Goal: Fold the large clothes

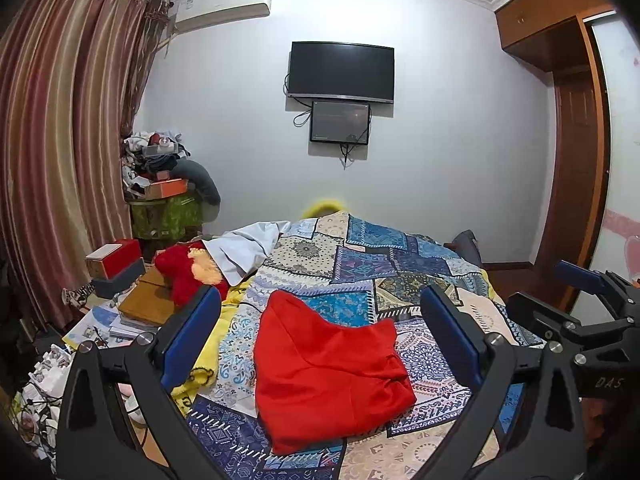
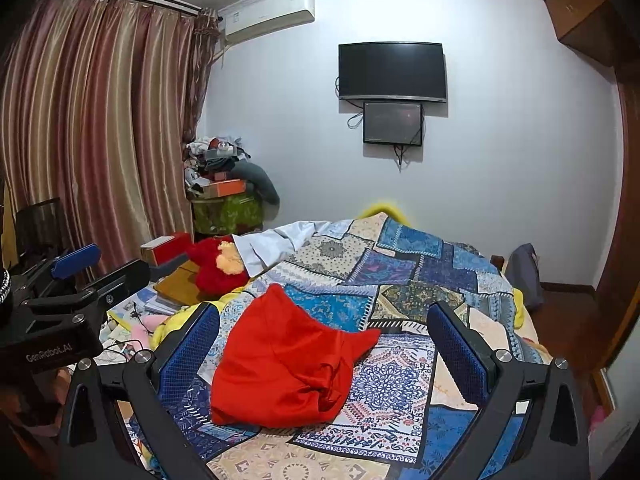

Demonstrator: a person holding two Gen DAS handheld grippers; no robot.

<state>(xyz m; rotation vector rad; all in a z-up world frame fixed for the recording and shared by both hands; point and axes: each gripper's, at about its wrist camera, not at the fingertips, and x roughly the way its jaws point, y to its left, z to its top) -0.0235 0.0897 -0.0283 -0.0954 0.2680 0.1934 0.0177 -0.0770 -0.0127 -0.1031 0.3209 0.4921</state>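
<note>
A red garment [image 1: 328, 372] lies crumpled in a loose heap on the patterned patchwork bedspread [image 1: 360, 264]. It also shows in the right wrist view [image 2: 284, 364]. My left gripper [image 1: 320, 328] is open and empty, held above the near side of the garment, apart from it. My right gripper [image 2: 324, 336] is open and empty too, held above the garment's near right side. The right gripper also shows at the right edge of the left wrist view [image 1: 592, 312], and the left gripper at the left edge of the right wrist view [image 2: 72, 288].
A red and yellow plush toy [image 1: 188, 272] and a pale cloth [image 1: 244, 248] lie at the bed's far left. Boxes, books and papers [image 1: 120, 280] crowd the left side. A cluttered stand [image 1: 164, 184] is by the curtain. A wooden wardrobe [image 1: 576, 160] stands at right.
</note>
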